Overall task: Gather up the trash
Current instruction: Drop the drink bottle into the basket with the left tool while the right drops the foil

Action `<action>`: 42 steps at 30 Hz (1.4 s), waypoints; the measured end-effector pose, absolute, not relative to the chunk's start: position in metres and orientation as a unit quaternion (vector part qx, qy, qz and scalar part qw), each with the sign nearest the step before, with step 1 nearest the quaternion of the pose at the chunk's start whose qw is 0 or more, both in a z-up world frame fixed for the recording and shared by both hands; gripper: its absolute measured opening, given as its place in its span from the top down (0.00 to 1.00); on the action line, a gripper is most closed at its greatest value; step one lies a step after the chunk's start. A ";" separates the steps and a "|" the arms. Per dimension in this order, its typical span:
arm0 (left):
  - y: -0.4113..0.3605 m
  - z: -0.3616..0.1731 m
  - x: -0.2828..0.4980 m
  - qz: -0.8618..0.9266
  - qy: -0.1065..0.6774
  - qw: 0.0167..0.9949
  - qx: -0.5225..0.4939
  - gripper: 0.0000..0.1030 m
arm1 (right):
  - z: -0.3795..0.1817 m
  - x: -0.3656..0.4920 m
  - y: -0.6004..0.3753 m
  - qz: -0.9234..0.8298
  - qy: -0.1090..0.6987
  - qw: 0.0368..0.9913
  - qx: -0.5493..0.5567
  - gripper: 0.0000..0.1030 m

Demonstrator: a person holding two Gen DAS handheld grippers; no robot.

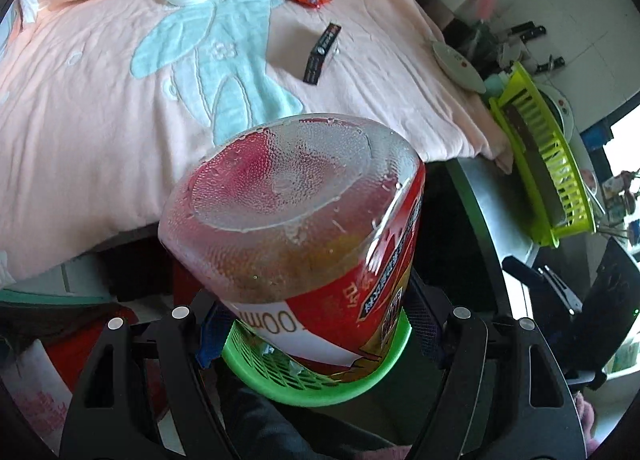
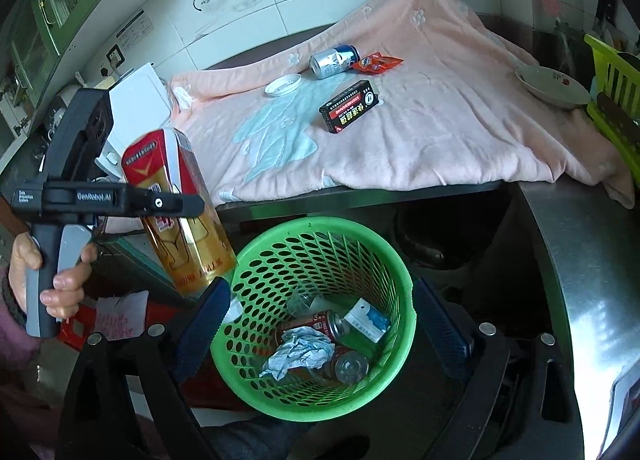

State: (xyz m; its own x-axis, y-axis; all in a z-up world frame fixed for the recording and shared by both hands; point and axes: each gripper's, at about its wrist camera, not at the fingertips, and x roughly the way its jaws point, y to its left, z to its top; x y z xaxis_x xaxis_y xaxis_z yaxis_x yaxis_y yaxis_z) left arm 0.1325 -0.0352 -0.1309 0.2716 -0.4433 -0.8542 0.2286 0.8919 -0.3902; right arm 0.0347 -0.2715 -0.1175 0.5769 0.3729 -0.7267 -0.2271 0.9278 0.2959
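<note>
My left gripper is shut on a big clear plastic bottle with a red label and yellowish residue; it also shows in the right wrist view, held upright left of and above the green mesh basket. The basket's rim shows under the bottle in the left wrist view. My right gripper is open and empty, its fingers either side of the basket. On the pink blanket lie a drink can, an orange wrapper, a white lid and a black box.
The basket holds cans, crumpled paper and a small carton. A white bowl and a yellow-green dish rack stand at the right of the blanket. A steel counter edge runs along the right. The tiled wall is behind.
</note>
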 end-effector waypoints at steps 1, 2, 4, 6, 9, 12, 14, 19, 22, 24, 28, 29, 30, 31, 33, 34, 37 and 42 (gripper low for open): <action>-0.039 -0.136 0.131 -0.214 0.571 0.787 -0.092 0.28 | -0.118 0.034 -0.273 0.168 0.427 0.884 0.087 0.13; -0.044 -0.139 0.129 -0.216 0.575 0.784 -0.089 0.28 | -0.118 0.033 -0.274 0.167 0.427 0.884 0.089 0.13; -0.050 -0.146 0.126 -0.219 0.584 0.777 -0.084 0.28 | -0.119 0.032 -0.275 0.167 0.426 0.884 0.092 0.13; -0.056 -0.154 0.123 -0.224 0.599 0.764 -0.083 0.27 | -0.119 0.033 -0.275 0.167 0.426 0.884 0.094 0.13; -0.063 -0.167 0.120 -0.225 0.619 0.747 -0.086 0.26 | -0.119 0.033 -0.274 0.169 0.424 0.885 0.094 0.13; -0.066 -0.171 0.116 -0.232 0.625 0.740 -0.087 0.19 | -0.118 0.033 -0.272 0.171 0.422 0.885 0.094 0.13; -0.067 -0.170 0.115 -0.233 0.624 0.741 -0.083 0.18 | -0.117 0.034 -0.272 0.171 0.421 0.886 0.093 0.13; -0.060 -0.163 0.119 -0.229 0.614 0.750 -0.091 0.18 | -0.116 0.039 -0.272 0.174 0.421 0.885 0.096 0.13; -0.052 -0.158 0.122 -0.223 0.607 0.756 -0.097 0.18 | -0.114 0.046 -0.270 0.176 0.420 0.885 0.096 0.13; -0.047 -0.155 0.123 -0.221 0.603 0.760 -0.101 0.18 | -0.112 0.051 -0.268 0.178 0.419 0.885 0.095 0.13; -0.037 -0.146 0.126 -0.213 0.588 0.775 -0.097 0.18 | -0.107 0.066 -0.264 0.181 0.421 0.883 0.098 0.13; -0.034 -0.143 0.127 -0.211 0.582 0.779 -0.095 0.18 | -0.106 0.071 -0.262 0.181 0.423 0.882 0.100 0.13; -0.031 -0.140 0.128 -0.208 0.577 0.784 -0.093 0.18 | -0.105 0.077 -0.261 0.178 0.425 0.882 0.100 0.13; -0.028 -0.137 0.129 -0.206 0.571 0.789 -0.091 0.18 | -0.104 0.082 -0.259 0.178 0.427 0.881 0.101 0.13; -0.022 -0.131 0.132 -0.200 0.560 0.799 -0.087 0.18 | -0.102 0.096 -0.257 0.183 0.430 0.877 0.110 0.13; -0.018 -0.129 0.133 -0.197 0.555 0.803 -0.085 0.18 | -0.101 0.104 -0.256 0.185 0.433 0.874 0.117 0.14; -0.008 -0.123 0.136 -0.191 0.542 0.815 -0.082 0.18 | -0.097 0.126 -0.252 0.194 0.436 0.868 0.137 0.14; 0.012 -0.117 0.144 -0.180 0.527 0.827 -0.083 0.18 | -0.090 0.170 -0.246 0.190 0.431 0.868 0.157 0.14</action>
